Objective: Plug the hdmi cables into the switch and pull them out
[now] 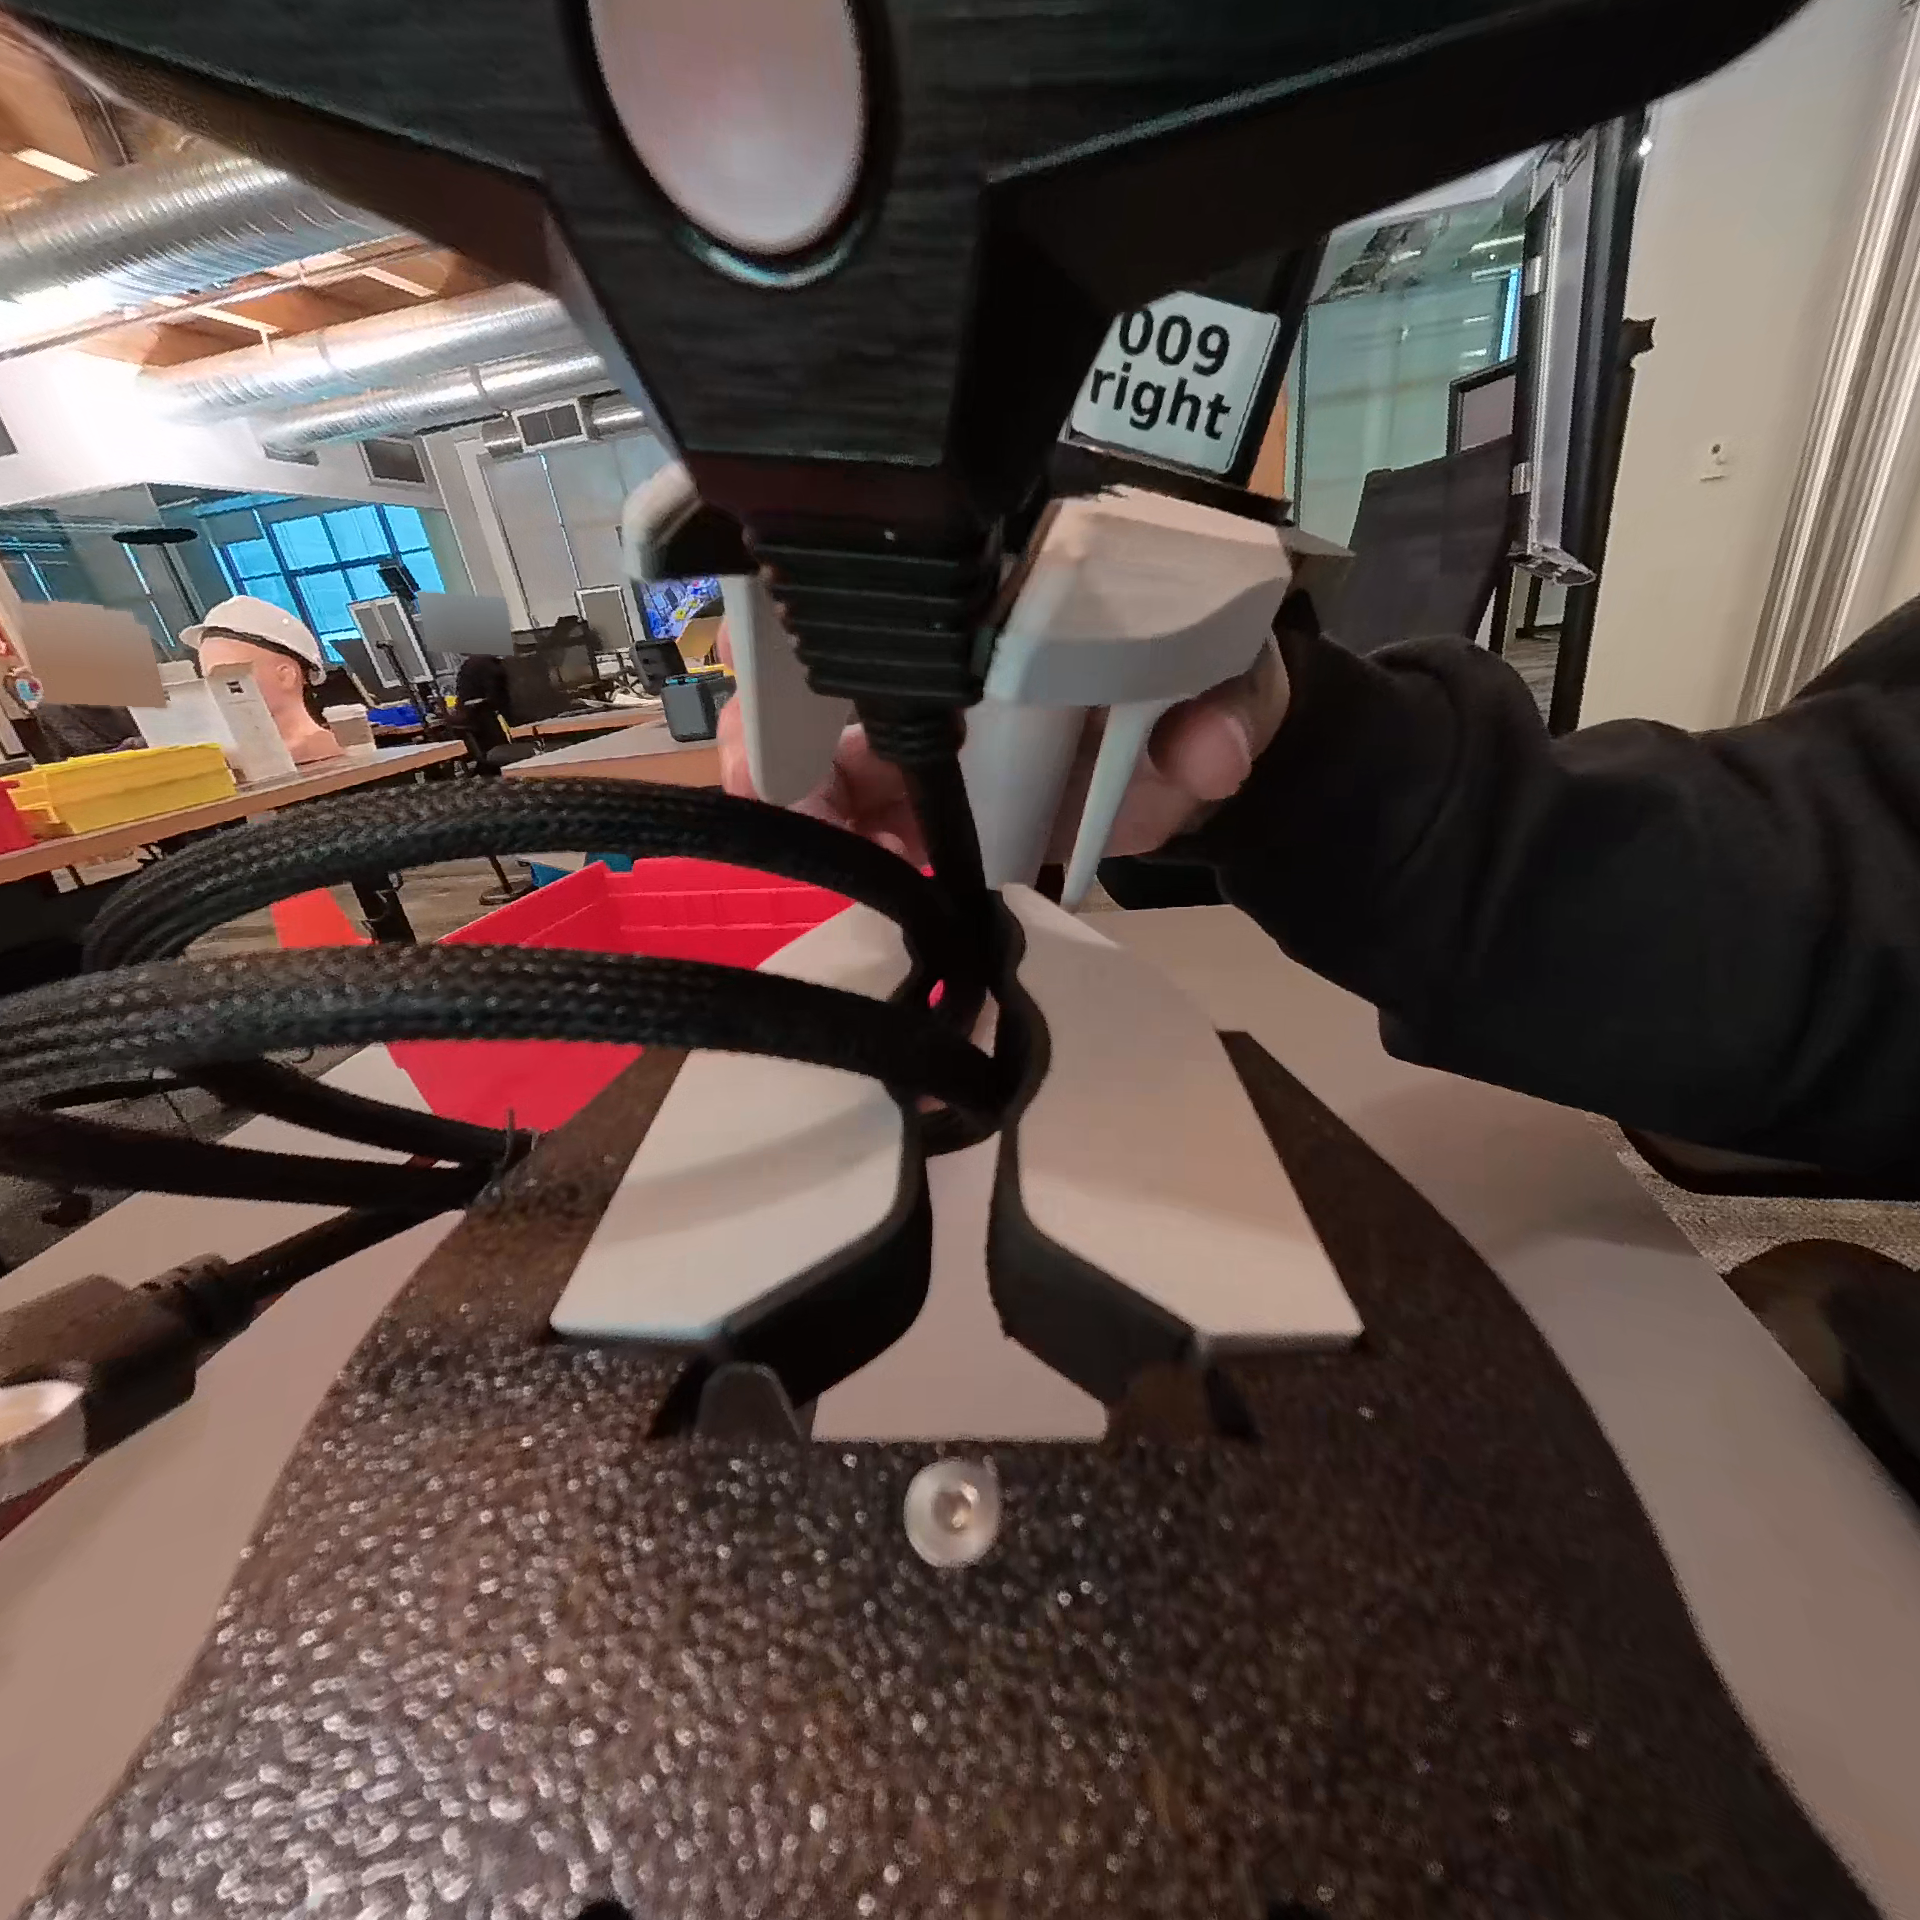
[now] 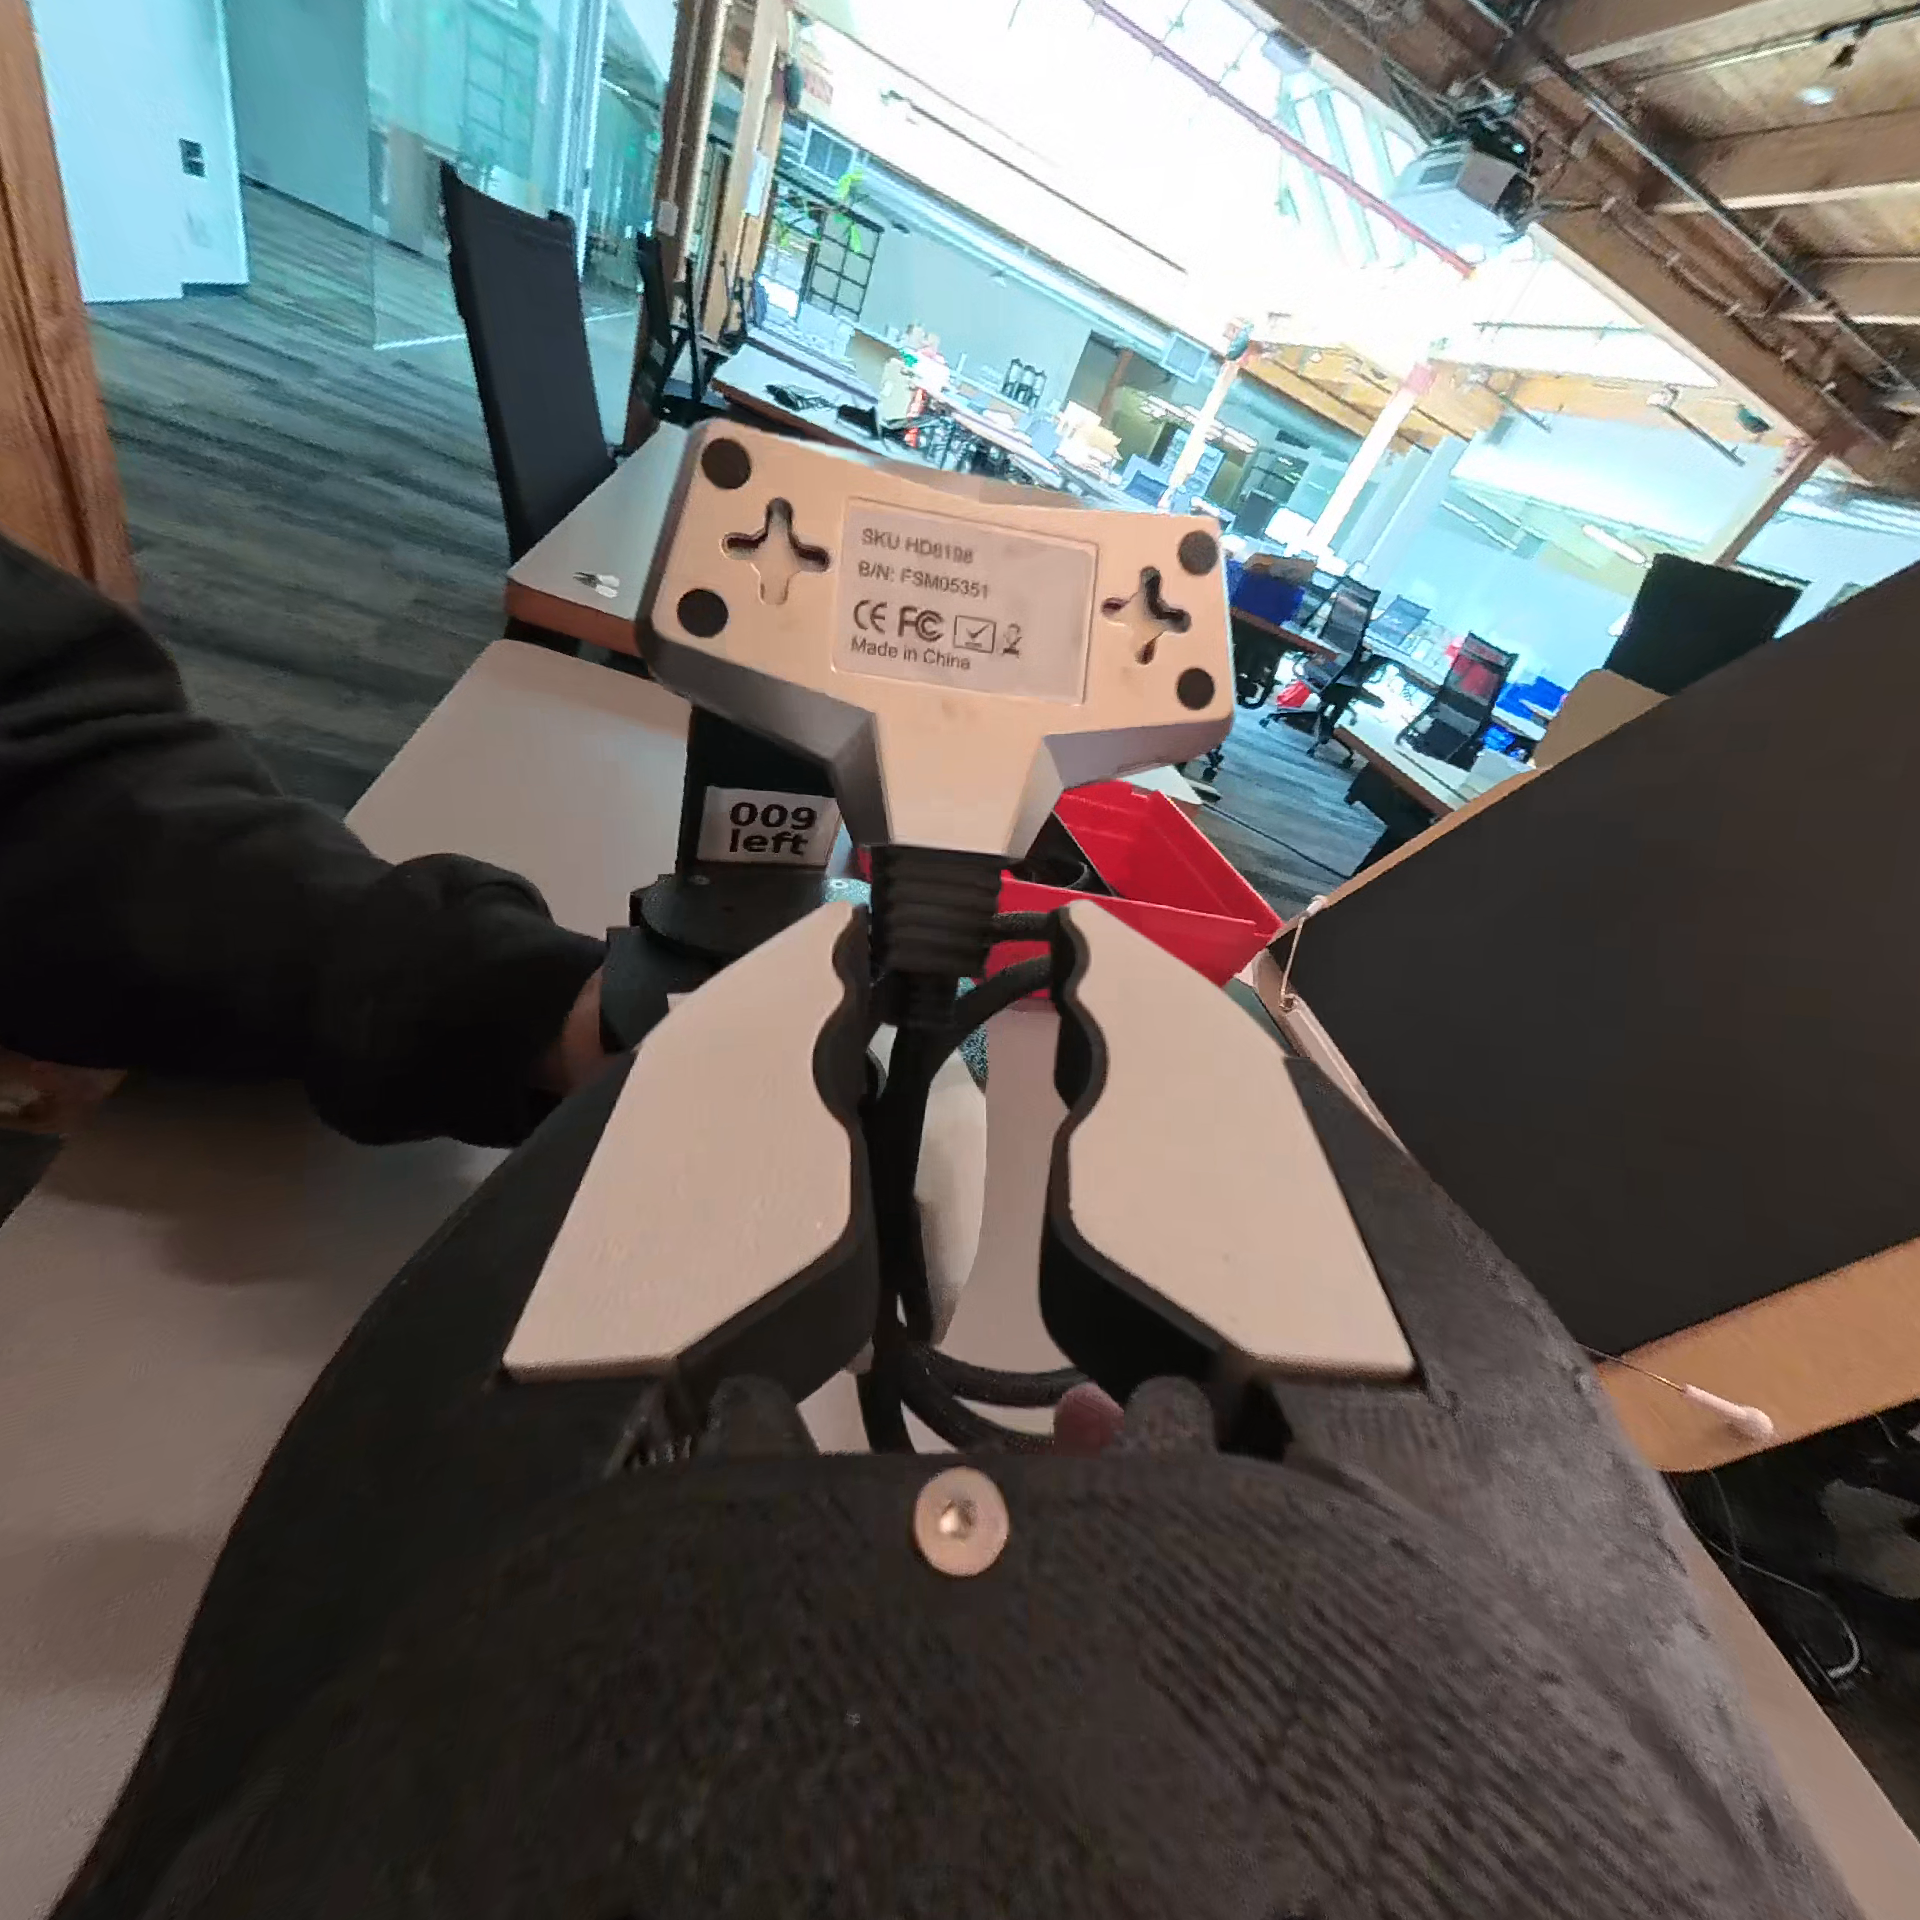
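The HDMI switch is held in the air; its black top with a round button (image 1: 790, 343) fills the upper left wrist view, and its grey underside with a label (image 2: 935, 623) shows in the right wrist view. My right gripper (image 2: 956, 935) is shut on the switch's ribbed neck, and it also shows in the left wrist view (image 1: 904, 821). My left gripper (image 1: 971, 997) is shut on the thin black cable (image 1: 951, 831) hanging from that neck. Black braided HDMI cables (image 1: 468, 821) loop off to the left. One plug (image 1: 114, 1340) lies on the table, unplugged.
A red bin (image 1: 675, 914) stands on the white table (image 1: 1455, 1195) just beyond the grippers and also shows in the right wrist view (image 2: 1153, 873). A black cardboard panel (image 2: 1610, 987) stands close on the right. Yellow bins (image 1: 125, 779) sit on a far desk.
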Demonstrator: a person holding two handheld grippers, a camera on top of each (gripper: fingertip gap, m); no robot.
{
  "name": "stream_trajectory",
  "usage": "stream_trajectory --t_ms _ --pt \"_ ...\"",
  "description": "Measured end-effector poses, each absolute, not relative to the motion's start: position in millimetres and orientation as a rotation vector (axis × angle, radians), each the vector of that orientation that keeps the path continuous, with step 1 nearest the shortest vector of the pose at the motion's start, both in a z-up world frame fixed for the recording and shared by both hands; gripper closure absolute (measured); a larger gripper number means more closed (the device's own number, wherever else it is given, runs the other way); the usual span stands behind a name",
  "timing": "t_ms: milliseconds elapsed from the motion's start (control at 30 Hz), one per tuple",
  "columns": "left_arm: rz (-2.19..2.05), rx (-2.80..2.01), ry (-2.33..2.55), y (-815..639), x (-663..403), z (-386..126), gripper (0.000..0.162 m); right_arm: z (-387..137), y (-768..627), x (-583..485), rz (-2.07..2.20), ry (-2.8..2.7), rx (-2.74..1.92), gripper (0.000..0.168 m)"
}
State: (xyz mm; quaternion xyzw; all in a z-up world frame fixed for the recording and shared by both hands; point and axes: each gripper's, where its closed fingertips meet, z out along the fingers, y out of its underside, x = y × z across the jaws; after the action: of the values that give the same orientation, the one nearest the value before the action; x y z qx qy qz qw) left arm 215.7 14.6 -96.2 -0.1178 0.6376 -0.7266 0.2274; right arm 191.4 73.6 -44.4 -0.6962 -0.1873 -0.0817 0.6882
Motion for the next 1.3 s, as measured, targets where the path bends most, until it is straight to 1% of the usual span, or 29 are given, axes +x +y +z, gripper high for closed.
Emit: stream_trajectory --t_ms 33,67,233,333,400,433,467,500,533,567,600,633,700,800,900,1000,1133,1167,1200,1300 --pt "-2.0 -0.327 1.754 13.4 216.0 -96.7 0.155 -46.7 72.8 187.2 -0.16 -0.447 -1.569 0.145" --pt "-2.008 -0.328 1.749 12.4 215.4 -96.5 0.156 -48.2 72.7 185.6 -0.132 -0.441 -1.586 0.146" --pt "-2.067 -0.334 1.721 10.2 212.4 -95.7 0.155 -51.1 72.9 182.5 -0.137 -0.448 -1.647 0.146" --pt "-2.059 -0.358 1.722 10.5 212.8 -98.1 0.155 -54.5 73.9 181.0 -0.245 -0.504 -1.682 0.146" --pt "-2.031 -0.374 1.712 12.7 214.7 -98.3 0.152 -54.8 75.3 184.0 -0.347 -0.507 -1.689 0.145" --pt "-2.013 -0.379 1.706 14.5 215.8 -97.9 0.148 -53.2 75.3 186.3 -0.408 -0.501 -1.685 0.145" --pt "-1.992 -0.39 1.706 16.6 217.1 -98.4 0.139 -50.1 74.5 190.2 -0.478 -0.484 -1.677 0.145" --pt "-1.97 -0.403 1.719 18.6 218.1 -100.1 0.123 -47.0 72.7 194.5 -0.555 -0.474 -1.673 0.146" --pt "-1.941 -0.42 1.747 20.7 218.9 -104.1 0.112 -44.4 69.9 198.5 -0.632 -0.476 -1.671 0.146" --pt "-1.911 -0.425 1.788 22.6 217.9 -109.1 0.107 -42.8 67.0 202.5 -0.7 -0.478 -1.676 0.146" --pt "-1.886 -0.427 1.821 25.2 215.8 -113.3 0.096 -40.7 63.6 208.6 -0.786 -0.472 -1.677 0.146" --pt "-1.877 -0.436 1.839 29.1 213.1 -114.9 0.089 -38.5 60.0 215.8 -0.887 -0.462 -1.671 0.146" --pt "-1.941 -0.456 1.823 38.8 204.3 -106.8 0.085 -36.6 53.6 226.4 -1.045 -0.444 -1.654 0.146" --pt "-2.012 -0.534 1.725 62.2 198.3 -81.8 0.087 -32.9 46.1 236.9 -1.247 -0.415 -1.607 0.146" --pt "-1.902 -0.567 1.654 85.9 196.4 -55.7 0.087 -27.6 40.8 242.7 -1.452 -0.433 -1.549 0.146" --pt "-1.749 -0.554 1.672 93.5 193.2 -33.7 0.087 -34.8 46.7 240.2 -1.524 -0.516 -1.551 0.146" --pt "-1.444 -0.491 1.818 89.4 199.3 -35.4 0.103 -43.1 63.0 222.2 -1.554 -0.646 -1.501 0.146" --pt "-1.367 -0.45 1.822 90.1 201.2 -35.9 0.123 -42.2 64.8 218.7 -1.564 -0.655 -1.486 0.146" --pt "-1.325 -0.398 1.809 90.6 201.4 -33.8 0.123 -40.7 65.0 217.4 -1.559 -0.645 -1.482 0.146" --pt "-1.448 -0.243 1.834 81.4 185.0 -24.4 0.134 -42.0 66.7 206.0 -1.349 -0.662 -1.49 0.145"
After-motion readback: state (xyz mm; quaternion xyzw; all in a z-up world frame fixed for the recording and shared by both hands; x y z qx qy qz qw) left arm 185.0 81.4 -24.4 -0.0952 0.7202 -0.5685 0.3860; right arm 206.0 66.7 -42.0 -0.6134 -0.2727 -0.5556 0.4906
